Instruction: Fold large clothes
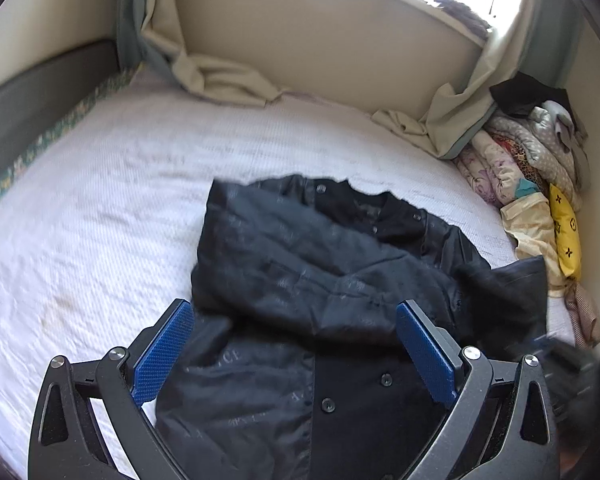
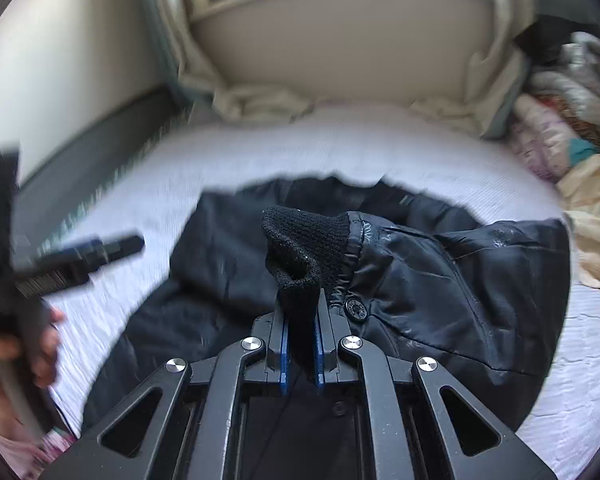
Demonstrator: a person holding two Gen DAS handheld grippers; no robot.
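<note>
Left claw (image 1: 294, 344) hangs spread wide above black jacket (image 1: 320, 280) on bed (image 1: 100, 220).

Both claws are built alike: matte black linkage arms with triangular cut-outs and round silver screw heads at the pivots. The left claw (image 1: 296, 344) carries blue, finely cross-hatched pads (image 1: 164, 354); the right claw (image 2: 302, 322) has the same blue showing as thin strips along its fingers (image 2: 284, 354).

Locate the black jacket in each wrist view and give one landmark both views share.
Left wrist: the black jacket lies lower centre on the white bedspread, between the open left gripper fingers.
Right wrist: the jacket fills the centre; the right gripper is shut on its knit cuff.
Shared landmark: the pile of patterned bedding at right.
</note>
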